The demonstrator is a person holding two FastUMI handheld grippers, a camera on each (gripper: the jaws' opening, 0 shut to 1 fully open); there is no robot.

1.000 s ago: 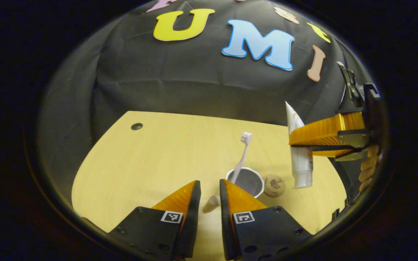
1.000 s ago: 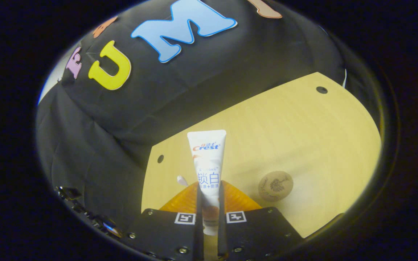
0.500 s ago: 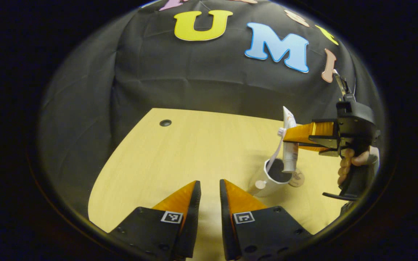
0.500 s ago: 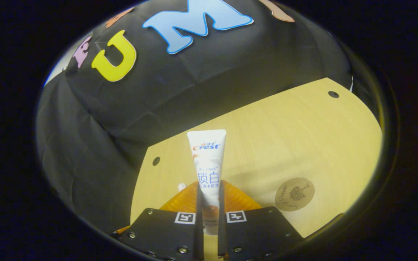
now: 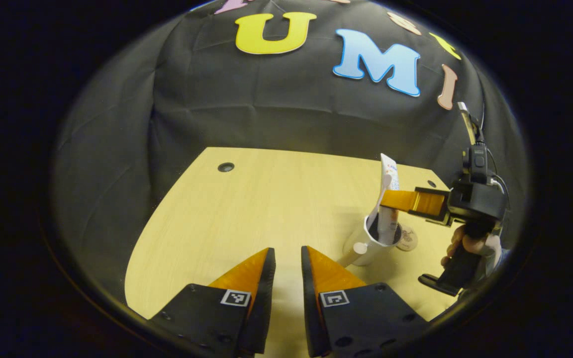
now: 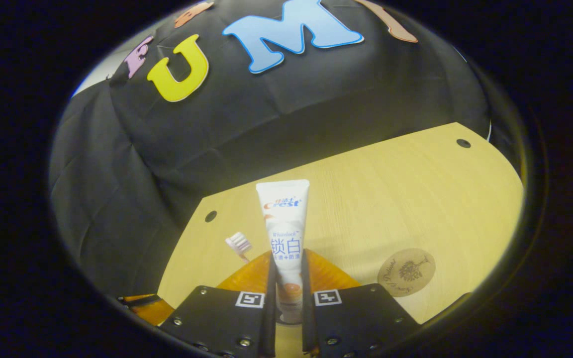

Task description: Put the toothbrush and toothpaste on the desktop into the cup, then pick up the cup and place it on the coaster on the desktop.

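Left gripper view: cup (image 5: 366, 244) holds toothbrush (image 5: 379, 199); right tongs (image 5: 390, 200) clamp toothpaste (image 5: 389, 209) lowered into it; left tongs (image 5: 287, 259) slightly apart, empty.

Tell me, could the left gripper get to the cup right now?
Probably not cleanly. The left gripper is empty, with bare desktop ahead, but the right gripper hangs over the cup, lowering the toothpaste beside the toothbrush.

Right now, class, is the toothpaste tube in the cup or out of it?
Partly in: the toothpaste tube stands upright, its lower end inside the cup, clamped by the right gripper.
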